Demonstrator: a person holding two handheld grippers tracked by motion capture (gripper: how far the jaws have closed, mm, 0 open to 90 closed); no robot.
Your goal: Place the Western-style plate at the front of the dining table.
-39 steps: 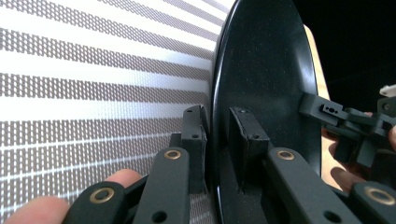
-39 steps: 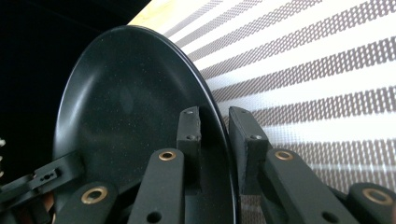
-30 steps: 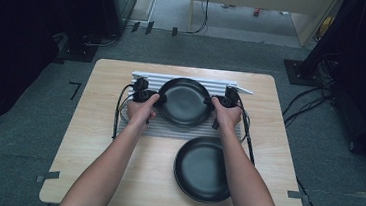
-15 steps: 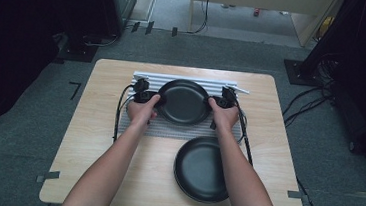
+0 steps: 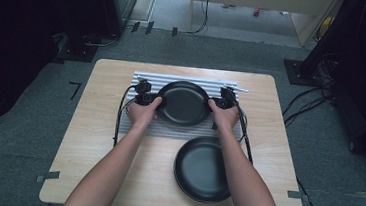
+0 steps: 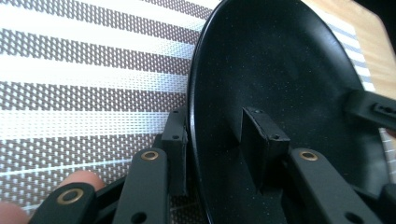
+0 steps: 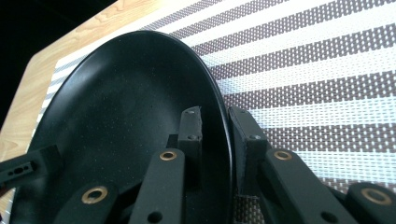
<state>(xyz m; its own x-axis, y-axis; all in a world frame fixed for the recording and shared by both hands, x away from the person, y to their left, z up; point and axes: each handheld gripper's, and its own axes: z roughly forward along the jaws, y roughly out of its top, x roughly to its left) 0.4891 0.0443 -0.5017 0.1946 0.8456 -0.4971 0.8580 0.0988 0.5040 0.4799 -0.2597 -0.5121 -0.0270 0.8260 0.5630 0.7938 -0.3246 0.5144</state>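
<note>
Currently mid-carry: both claws pinch the black plate [image 5: 183, 103] by opposite rim edges, over the striped placemat [image 5: 134, 124] at the far half of the table [image 5: 90, 160]. Left claw [image 6: 219, 140] is nearly closed, one jaw under the rim and one inside the bowl; right claw [image 7: 217, 135] grips the same way on the other side. Can't tell if the plate is touching the mat or just above it.

Likely next: keep it level, set it down or lift clear, opening both together.

Second black plate [image 5: 203, 168] sits near the table's front edge, just off the mat, partly under the right forearm, so it blocks any pull straight back. Cables [image 5: 119, 117] trail beside each hand.
</note>
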